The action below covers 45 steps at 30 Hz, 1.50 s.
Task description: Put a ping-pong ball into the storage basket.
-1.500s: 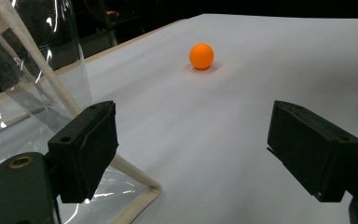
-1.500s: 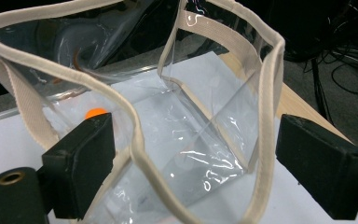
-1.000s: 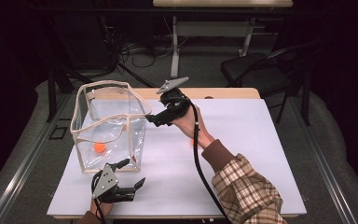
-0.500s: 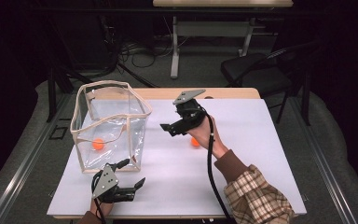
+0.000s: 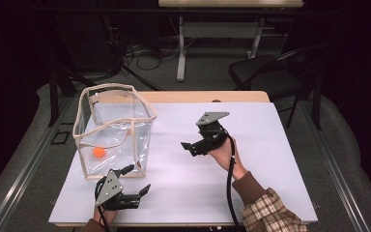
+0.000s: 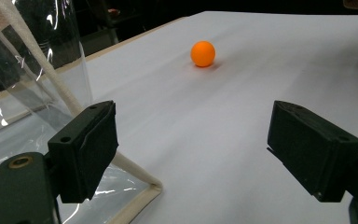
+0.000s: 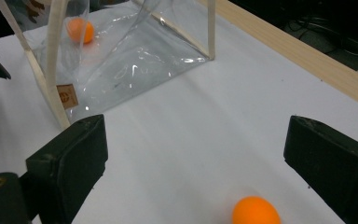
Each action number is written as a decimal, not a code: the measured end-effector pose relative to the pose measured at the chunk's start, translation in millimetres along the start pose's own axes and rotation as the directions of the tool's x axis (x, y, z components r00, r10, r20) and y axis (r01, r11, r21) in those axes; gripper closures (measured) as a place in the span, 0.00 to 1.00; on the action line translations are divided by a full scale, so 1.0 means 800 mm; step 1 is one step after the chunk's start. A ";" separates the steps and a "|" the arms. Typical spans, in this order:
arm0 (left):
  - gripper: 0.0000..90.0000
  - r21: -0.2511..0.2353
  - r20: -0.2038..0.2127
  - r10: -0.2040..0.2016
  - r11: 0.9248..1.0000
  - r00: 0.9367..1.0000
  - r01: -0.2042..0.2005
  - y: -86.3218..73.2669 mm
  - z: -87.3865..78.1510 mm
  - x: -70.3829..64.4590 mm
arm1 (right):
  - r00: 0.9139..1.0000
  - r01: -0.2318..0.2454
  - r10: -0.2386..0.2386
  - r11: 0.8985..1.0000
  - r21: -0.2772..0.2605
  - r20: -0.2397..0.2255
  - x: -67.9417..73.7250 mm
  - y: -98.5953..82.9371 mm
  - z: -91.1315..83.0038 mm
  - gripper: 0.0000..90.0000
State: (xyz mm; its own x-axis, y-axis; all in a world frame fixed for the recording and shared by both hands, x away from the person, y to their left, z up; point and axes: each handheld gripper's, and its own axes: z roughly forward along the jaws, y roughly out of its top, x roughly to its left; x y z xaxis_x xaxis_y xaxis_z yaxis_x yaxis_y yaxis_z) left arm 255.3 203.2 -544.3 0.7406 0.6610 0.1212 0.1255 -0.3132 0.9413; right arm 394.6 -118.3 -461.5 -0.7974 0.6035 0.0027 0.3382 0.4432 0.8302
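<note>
orange ball (image 7: 256, 216) lies on the table just under the right tool's (image 7: 205, 163) spread jaws.

bag (image 5: 116, 128): on worktop (image 5: 270, 145), left of right gripper (image 5: 192, 146), just behind left gripper (image 5: 137, 181)
ball 1 (image 5: 99, 152): in bag
ball 2 (image 7: 256, 211): on worktop, under right gripper, betw. its jaws

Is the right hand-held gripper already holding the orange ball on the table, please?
No, the right hand-held gripper stands open, and the orange ball lies on the white table between its jaws, untouched.
</note>
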 end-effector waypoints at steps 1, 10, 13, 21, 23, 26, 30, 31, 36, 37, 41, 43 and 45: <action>0.18 -0.001 0.000 0.001 1.000 1.000 -0.001 0.000 0.000 0.000 | 1.000 -0.004 0.004 1.000 0.001 0.001 -0.001 -0.004 -0.001 0.06; 0.18 -0.001 0.004 -0.001 1.000 1.000 0.001 0.000 0.000 0.000 | 0.999 -0.018 0.017 1.000 0.012 0.033 -0.004 -0.031 -0.008 0.05; 0.18 0.001 0.003 0.000 1.000 1.000 0.000 -0.001 0.000 0.000 | 0.999 -0.024 0.023 1.000 0.008 0.038 -0.005 -0.036 -0.010 0.05; 0.18 -0.002 0.001 -0.004 1.000 1.000 0.004 -0.001 -0.001 -0.001 | 0.997 -0.033 0.032 0.999 0.012 0.063 -0.012 -0.052 -0.012 0.04; 0.18 0.002 0.002 0.000 1.000 1.000 0.000 -0.001 -0.001 0.000 | 0.997 -0.043 0.042 0.999 0.012 0.072 -0.015 -0.058 -0.014 0.03; 0.18 -0.002 0.002 -0.002 1.000 1.000 0.002 -0.001 -0.001 0.000 | 0.995 -0.046 0.045 0.999 0.015 0.088 -0.017 -0.064 -0.016 0.02; 0.18 -0.002 0.003 0.000 1.000 1.000 0.000 -0.001 -0.001 0.000 | 0.994 -0.058 0.055 0.998 0.023 0.096 -0.020 -0.071 -0.015 0.01; 0.18 -0.002 0.003 0.001 1.000 1.000 -0.001 -0.001 -0.001 0.000 | 0.993 -0.059 0.055 0.998 0.035 0.103 -0.021 -0.075 -0.014 0.00; 0.18 0.002 0.004 0.003 1.000 1.000 -0.003 0.000 -0.001 -0.001 | 0.991 -0.064 0.059 0.997 0.039 0.118 -0.026 -0.082 -0.013 0.00; 0.18 0.002 0.004 0.003 1.000 1.000 -0.003 0.000 -0.001 -0.001 | 0.991 -0.064 0.059 0.997 0.039 0.118 -0.026 -0.082 -0.013 0.00; 0.18 -0.003 0.002 -0.001 1.000 1.000 0.001 -0.001 -0.001 0.000 | 0.990 -0.065 0.059 0.997 0.045 0.130 -0.030 -0.085 -0.012 0.00; 0.18 -0.002 0.002 0.001 1.000 1.000 -0.001 0.000 -0.001 0.000 | 0.989 -0.066 0.059 0.997 0.042 0.138 -0.033 -0.087 -0.011 0.00; 0.18 -0.001 0.003 0.003 1.000 1.000 -0.003 0.000 -0.001 0.000 | 0.988 -0.067 0.060 0.997 0.043 0.141 -0.034 -0.087 -0.011 0.00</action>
State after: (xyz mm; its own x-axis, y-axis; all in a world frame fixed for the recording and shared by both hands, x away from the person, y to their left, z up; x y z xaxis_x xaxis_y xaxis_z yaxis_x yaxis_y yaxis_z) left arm 254.5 203.5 -544.4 0.7427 0.6582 0.1231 0.1229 -0.3147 0.9412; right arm 388.5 -171.6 -514.8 -0.6975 0.7161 -0.0260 0.4117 0.4301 0.8034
